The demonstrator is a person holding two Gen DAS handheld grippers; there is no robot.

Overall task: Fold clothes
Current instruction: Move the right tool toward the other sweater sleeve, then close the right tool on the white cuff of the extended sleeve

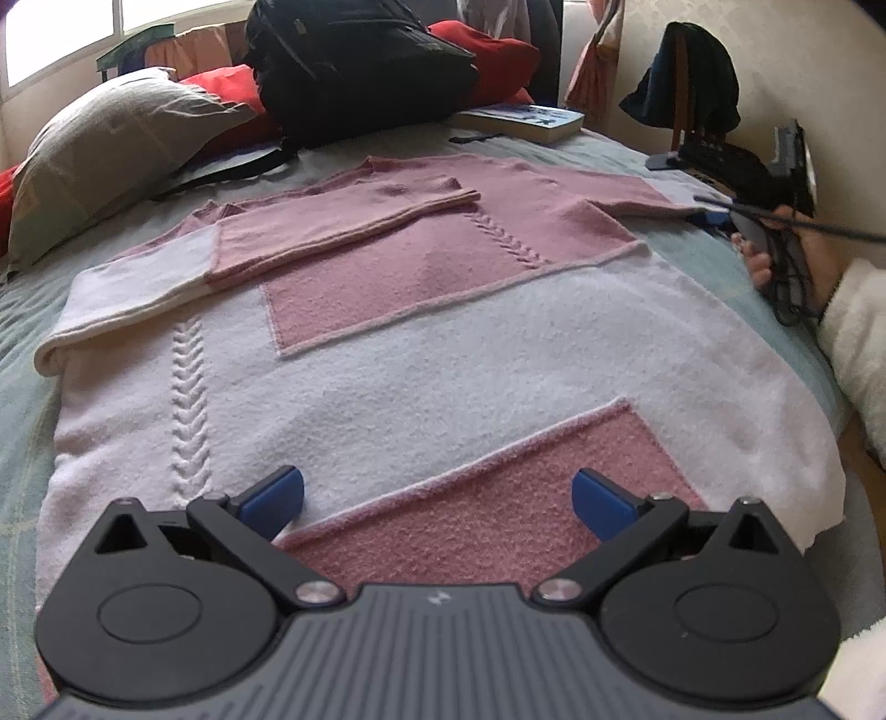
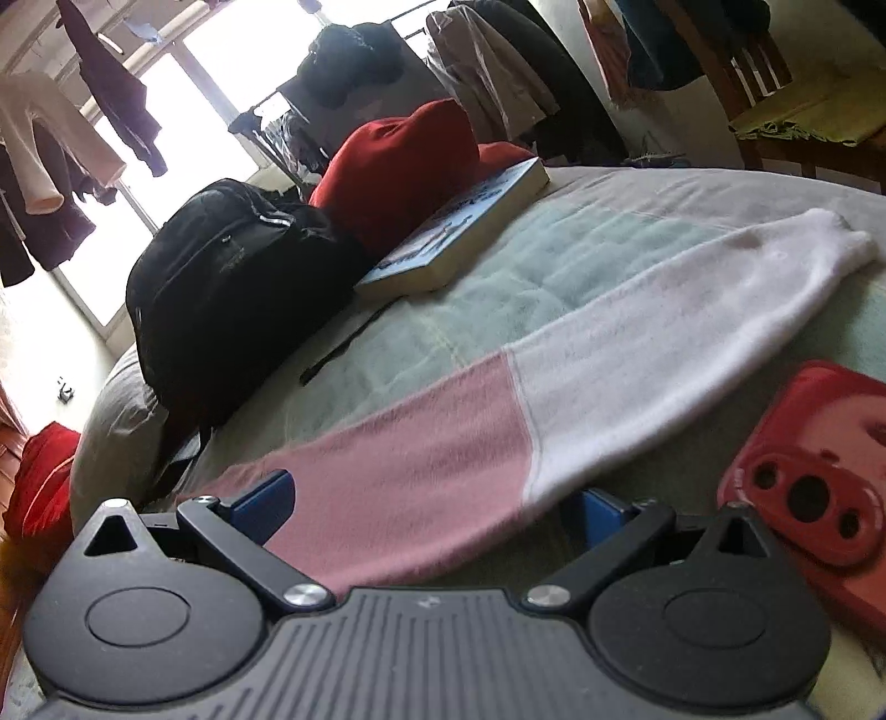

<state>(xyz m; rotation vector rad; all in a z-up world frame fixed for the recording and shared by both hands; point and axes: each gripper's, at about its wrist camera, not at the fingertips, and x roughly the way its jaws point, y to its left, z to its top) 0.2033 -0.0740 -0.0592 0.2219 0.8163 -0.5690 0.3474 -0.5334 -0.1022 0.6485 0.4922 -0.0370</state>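
**Pink-and-white sweater spread on the bed, both hand-held grippers open over it**

A fuzzy knit sweater in pink and white blocks lies flat across the middle of the left wrist view, on a pale green and grey quilted bed cover. One sleeve is folded in over the chest at centre left; a braided cable rib runs down the white panel at lower left. In the right wrist view the other sleeve, pink near the camera and white toward its cuff at upper right, stretches out diagonally on the bed cover.

The left hand-held gripper sits at the bottom of its frame above the sweater's hem, blue-padded fingers spread wide with nothing between them but the cloth below. The right hand-held gripper is likewise spread wide, its blue fingers standing on either side of the pink part of the sleeve; whether they touch the knit cannot be told. In the left wrist view that same right hand-held gripper appears at the right edge, held by a hand in a white fluffy cuff.

Beyond the sweater stand a black backpack, a blue-covered paperback book, a grey pillow and red cushions. A red phone case lies at lower right of the right wrist view, just beside the sleeve. Clothes hang by the bright window at upper left.
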